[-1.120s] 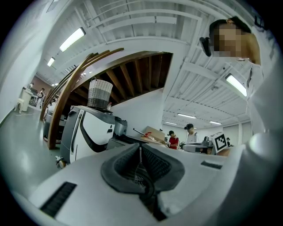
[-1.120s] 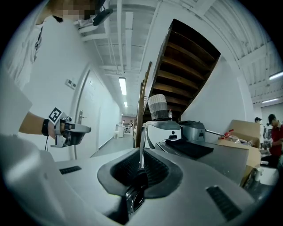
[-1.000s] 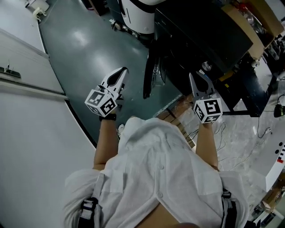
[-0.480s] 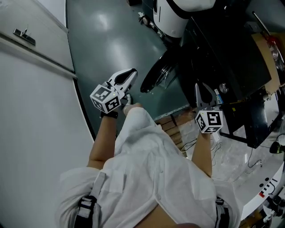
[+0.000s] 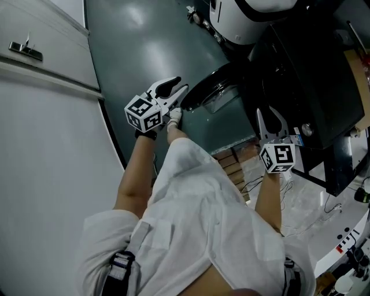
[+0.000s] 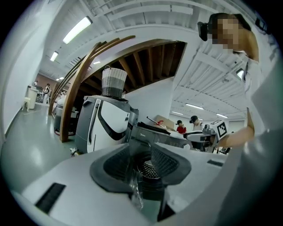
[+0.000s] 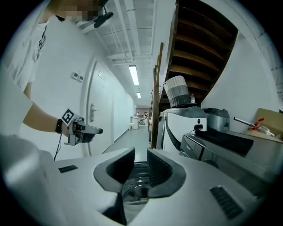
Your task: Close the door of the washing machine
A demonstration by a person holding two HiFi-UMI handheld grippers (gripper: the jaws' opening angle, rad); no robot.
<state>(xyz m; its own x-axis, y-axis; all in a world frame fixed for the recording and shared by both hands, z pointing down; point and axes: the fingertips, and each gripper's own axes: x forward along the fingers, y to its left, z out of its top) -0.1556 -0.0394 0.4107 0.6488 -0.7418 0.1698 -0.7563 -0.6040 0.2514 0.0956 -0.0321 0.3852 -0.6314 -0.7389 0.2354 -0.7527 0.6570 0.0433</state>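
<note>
The black washing machine (image 5: 312, 87) stands at the right of the head view, and its round door (image 5: 208, 92) hangs open toward the left. My left gripper (image 5: 181, 87) is right at the door's outer rim. Its jaws are opening, and no pad presses on anything. In the left gripper view the door's edge (image 6: 134, 194) and the drum (image 6: 148, 170) show through the gap of the left gripper (image 6: 141, 148). My right gripper (image 5: 269, 115) is in front of the machine, its jaws opening too, with nothing gripped. In its own view the door glass (image 7: 135, 190) lies beyond the right gripper (image 7: 140, 154).
A white machine with a black band (image 5: 243, 17) stands just past the washer. A white wall with a door handle (image 5: 26, 49) fills the left. Cables (image 5: 300, 202) and a wooden pallet (image 5: 231, 162) lie on the floor by my right arm. People (image 6: 181, 128) stand far off.
Both grippers have moved forward toward the machine and dropped a little. The left one has come up to the door's rim. Both pairs of jaws, shut before, now stand parted.
</note>
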